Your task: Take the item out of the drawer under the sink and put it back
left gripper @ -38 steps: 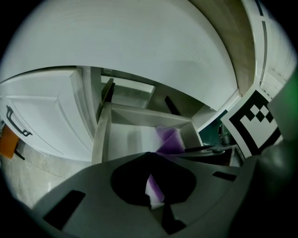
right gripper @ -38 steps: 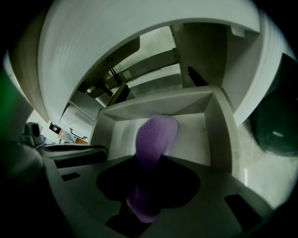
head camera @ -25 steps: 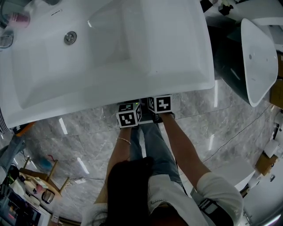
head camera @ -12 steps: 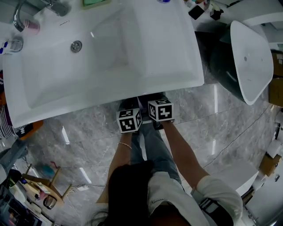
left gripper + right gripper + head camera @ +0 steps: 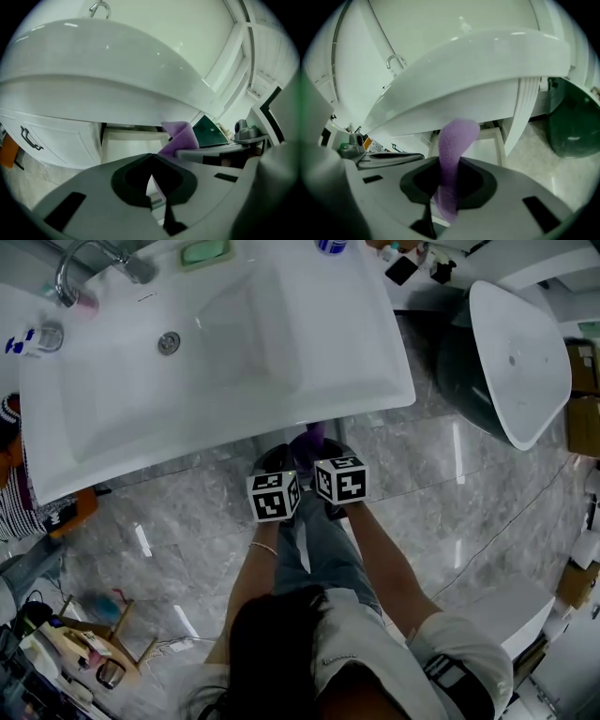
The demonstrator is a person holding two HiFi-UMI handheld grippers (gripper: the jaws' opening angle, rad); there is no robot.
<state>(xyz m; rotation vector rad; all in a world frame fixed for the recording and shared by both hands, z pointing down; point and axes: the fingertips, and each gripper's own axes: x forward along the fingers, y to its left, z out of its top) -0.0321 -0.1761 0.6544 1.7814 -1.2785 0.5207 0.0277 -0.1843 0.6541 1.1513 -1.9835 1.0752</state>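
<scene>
A soft purple sponge cloth (image 5: 455,140) stands up between the jaws of my right gripper (image 5: 449,164), which is shut on it. In the head view its purple tip (image 5: 311,439) shows just below the front rim of the white sink (image 5: 225,362). Behind it the white drawer (image 5: 490,140) under the sink is pulled open. My left gripper (image 5: 150,161) is shut with nothing in it, just left of the right one, and points at the same drawer (image 5: 129,140). In the left gripper view the cloth (image 5: 180,135) hangs at the right.
A faucet (image 5: 86,259) and a green soap dish (image 5: 206,251) sit at the sink's back. A dark green bin (image 5: 469,381) with a white basin (image 5: 520,348) on it stands to the right. A closed cabinet door with a black handle (image 5: 29,138) is left of the drawer.
Both grippers have drawn back from under the sink's front edge toward the person. The purple cloth, hidden before, now shows in front of the rim.
</scene>
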